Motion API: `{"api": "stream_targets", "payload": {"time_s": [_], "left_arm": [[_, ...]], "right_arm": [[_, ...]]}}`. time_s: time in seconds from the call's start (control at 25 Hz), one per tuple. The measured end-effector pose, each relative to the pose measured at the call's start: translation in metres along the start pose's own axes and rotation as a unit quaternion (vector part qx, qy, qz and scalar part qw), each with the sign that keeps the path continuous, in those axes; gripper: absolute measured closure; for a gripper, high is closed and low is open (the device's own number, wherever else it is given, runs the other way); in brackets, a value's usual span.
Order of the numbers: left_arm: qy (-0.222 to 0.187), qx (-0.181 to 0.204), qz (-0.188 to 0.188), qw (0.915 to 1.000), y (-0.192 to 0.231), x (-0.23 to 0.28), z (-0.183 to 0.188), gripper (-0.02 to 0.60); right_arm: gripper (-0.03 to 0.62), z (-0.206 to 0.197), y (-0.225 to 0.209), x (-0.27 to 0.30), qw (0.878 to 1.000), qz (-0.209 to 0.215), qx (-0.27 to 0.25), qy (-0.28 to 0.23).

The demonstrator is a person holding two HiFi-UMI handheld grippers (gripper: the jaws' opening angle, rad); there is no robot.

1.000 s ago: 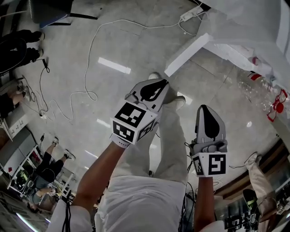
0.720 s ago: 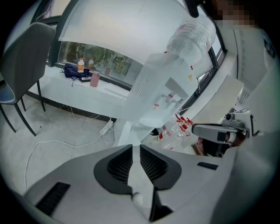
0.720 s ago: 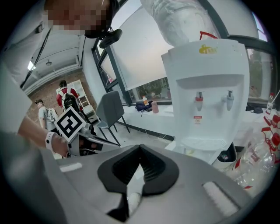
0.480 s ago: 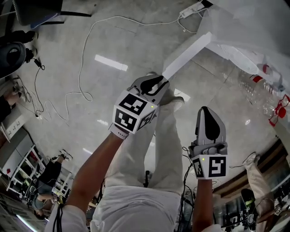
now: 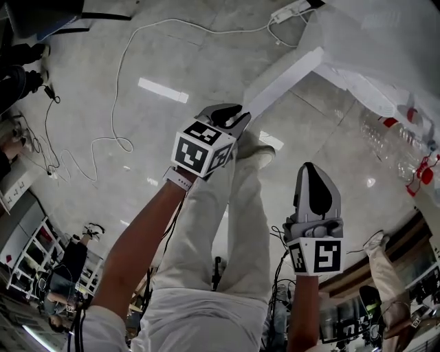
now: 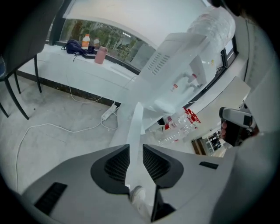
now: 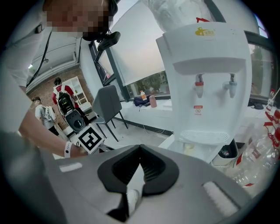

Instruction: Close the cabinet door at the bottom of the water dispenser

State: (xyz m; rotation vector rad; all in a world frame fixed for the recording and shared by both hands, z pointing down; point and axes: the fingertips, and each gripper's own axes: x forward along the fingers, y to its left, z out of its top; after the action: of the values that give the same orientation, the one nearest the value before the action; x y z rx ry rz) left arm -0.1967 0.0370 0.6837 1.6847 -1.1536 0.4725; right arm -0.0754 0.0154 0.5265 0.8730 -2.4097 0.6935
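The cabinet door (image 5: 283, 74) stands swung open from the foot of the water dispenser (image 7: 205, 74), a white slab jutting out over the tiled floor (image 5: 82, 69); its free edge points at the left gripper (image 5: 232, 113), which sits just beside that edge; in the left gripper view the 2 jaws are slightly spread and the door's thin edge lines up with the gap between them, though contact cannot be made out; the right gripper (image 7: 140, 148) hangs well apart from the door, its jaws pressed together at the tips on nothing; clear plastic bottles (image 5: 392, 134) lie by the dispenser; a white cable (image 5: 114, 89) trails across the floor to a power strip (image 5: 292, 12).
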Motion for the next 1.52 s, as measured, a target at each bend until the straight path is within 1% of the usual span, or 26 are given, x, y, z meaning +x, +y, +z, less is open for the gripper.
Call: {"api": "stream_targets", "payload": {"time_s": [0.2, 0.4, 0.56, 0.72, 0.84, 1.0, 1.16, 1.32, 1.52], "left_arm": [[0.022, -0.006, -0.004, 0.9997, 0.008, 0.020, -0.013, 0.505], [0.049, -0.006, 0.001, 0.9988, 0.019, 0.039, -0.026, 0.505], [0.062, -0.012, -0.001, 0.9980, 0.023, 0.051, -0.029, 0.505], [0.080, -0.003, 0.000, 0.9968, 0.028, 0.060, -0.037, 0.505], [0.087, -0.006, 0.001, 0.9962, 0.031, 0.065, -0.040, 0.504], [0.087, 0.006, 0.000, 0.9961, 0.029, 0.068, -0.040, 0.506], [0.090, 0.003, -0.006, 0.9959, 0.027, 0.069, -0.041, 0.506], [0.100, 0.021, -0.007, 0.9948, 0.023, 0.069, -0.043, 0.508], [0.111, 0.040, 0.000, 0.9929, 0.013, 0.073, -0.049, 0.508]], "right_arm": [[0.585, -0.003, -0.004, 0.002, 1.000, -0.004, 0.003, 0.001], [0.585, -0.007, -0.005, 0.006, 1.000, -0.010, -0.003, 0.003], [0.585, -0.005, -0.003, 0.010, 1.000, -0.009, -0.006, 0.003], [0.584, -0.007, -0.001, 0.015, 1.000, -0.011, -0.001, 0.001], [0.585, -0.008, 0.000, 0.016, 1.000, -0.010, 0.001, 0.001], [0.585, -0.009, 0.001, 0.013, 1.000, -0.011, 0.001, 0.003], [0.585, -0.011, 0.002, 0.010, 1.000, -0.015, 0.005, 0.001], [0.584, -0.011, 0.004, 0.006, 1.000, -0.019, 0.009, -0.004], [0.585, -0.013, 0.001, -0.003, 1.000, -0.026, 0.013, -0.009]]}}
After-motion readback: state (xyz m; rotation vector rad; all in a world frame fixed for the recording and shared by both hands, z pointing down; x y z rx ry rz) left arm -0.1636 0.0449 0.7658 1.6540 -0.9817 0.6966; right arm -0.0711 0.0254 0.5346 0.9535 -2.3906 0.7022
